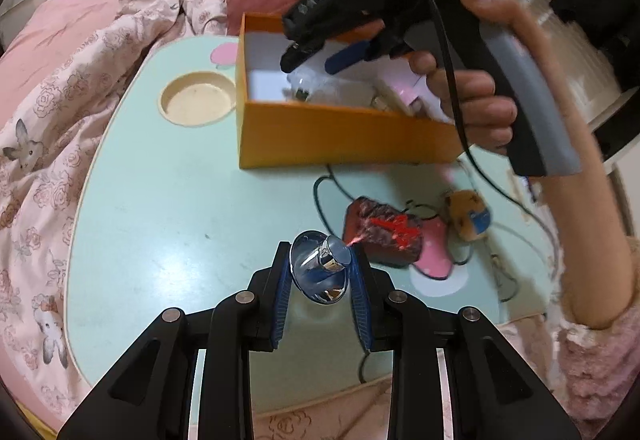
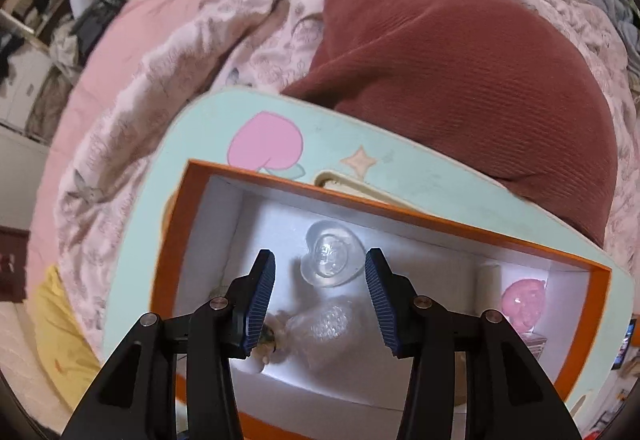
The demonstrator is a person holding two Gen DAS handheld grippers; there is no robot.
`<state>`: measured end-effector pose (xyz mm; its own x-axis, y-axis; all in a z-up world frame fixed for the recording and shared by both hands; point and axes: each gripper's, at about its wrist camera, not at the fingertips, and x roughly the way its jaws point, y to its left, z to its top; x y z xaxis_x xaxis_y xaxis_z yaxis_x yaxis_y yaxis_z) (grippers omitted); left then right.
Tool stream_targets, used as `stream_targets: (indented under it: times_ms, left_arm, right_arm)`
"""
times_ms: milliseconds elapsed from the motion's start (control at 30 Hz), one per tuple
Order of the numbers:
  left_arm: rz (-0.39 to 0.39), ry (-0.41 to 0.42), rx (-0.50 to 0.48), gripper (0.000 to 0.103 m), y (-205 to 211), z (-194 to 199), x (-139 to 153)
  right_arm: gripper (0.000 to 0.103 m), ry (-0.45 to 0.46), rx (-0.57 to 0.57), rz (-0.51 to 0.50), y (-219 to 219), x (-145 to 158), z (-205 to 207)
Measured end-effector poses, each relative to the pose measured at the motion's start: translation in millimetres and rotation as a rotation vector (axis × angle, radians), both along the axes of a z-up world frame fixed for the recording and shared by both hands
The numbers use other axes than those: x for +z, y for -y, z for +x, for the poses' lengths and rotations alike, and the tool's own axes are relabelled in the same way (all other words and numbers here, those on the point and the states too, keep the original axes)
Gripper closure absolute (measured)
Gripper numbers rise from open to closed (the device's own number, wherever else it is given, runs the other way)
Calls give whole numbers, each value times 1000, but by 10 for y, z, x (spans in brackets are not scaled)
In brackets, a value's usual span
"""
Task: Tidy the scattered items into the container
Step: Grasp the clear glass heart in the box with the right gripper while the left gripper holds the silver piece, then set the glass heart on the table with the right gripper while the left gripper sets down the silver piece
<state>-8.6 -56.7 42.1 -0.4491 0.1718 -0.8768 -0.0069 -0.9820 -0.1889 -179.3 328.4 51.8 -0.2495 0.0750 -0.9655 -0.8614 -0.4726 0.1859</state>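
Mid-task, both hands busy. The left gripper was seen low-centre of the left wrist view, its blue pads clamped on a shiny chrome funnel-shaped piece, held clear above the mint-green table. The piece's long axis ran from wide flared rim at lower left to narrow cap end at upper right, so the cap pointed roughly toward the snack packet and, beyond it, the orange box.

The right gripper was held over the box, upper centre-right of the left wrist view, fingers spread with nothing between them. In the right wrist view, a clear heart-shaped case and a bubbly plastic bag lay on the box floor directly below the gap; a pink round item sat at the far right end.

Step in hand, as judged: a drop-off by the right side looked done, w/ the chrome piece next in line. The next move called for the right gripper to be cleared off the box, then the left carried up-frame over the near wall & opened. Left on the table: packet, small plush toy, black cable.
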Motion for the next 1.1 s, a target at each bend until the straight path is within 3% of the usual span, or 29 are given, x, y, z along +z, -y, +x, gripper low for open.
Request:
stream_targets:
  times_ms: [67,100,133,167,333,467,533,633,767,933,1100]
  left_arm:
    - [-6,9,2,74,-20,-1,-71]
    - [10,16,0,74,-20,2,-101]
    - [23,21,-1,74,-16,8,-122]
    - [28,22,-1,74,-11,16,-131]
    - [27,13,7,74,4,31,-106]
    - [28,3,13,74,11,39,-77]
    - [26,4,17,74,11,39,-75]
    - [17,5,16,74,-6,21,-85]
    - [4,8,4,74,-69,32,-126]
    - [1,35,-34,74,-282,94,-246]
    - [-24,32,-78,73,-555,60,-270]
  right_arm:
    - [63,62,5,10,-5,-111,-40]
    - [69,93,7,32,6,-133,-49]
    - [83,101,14,41,18,-133,-46]
    - [86,96,13,35,15,-128,-27]
    - [86,31,-33,-15,-95,-118,131]
    - [87,-21,-57,36,-53,26,270]
    - [87,-89,-70,49,19,188,411]
    - [87,-161,-70,95,256,481,648]
    - [87,-193,-39,137,809,728,1021]
    - [87,-196,-12,67,1371,413,1311]
    - [87,-216,-29,18,1504,120,1408]
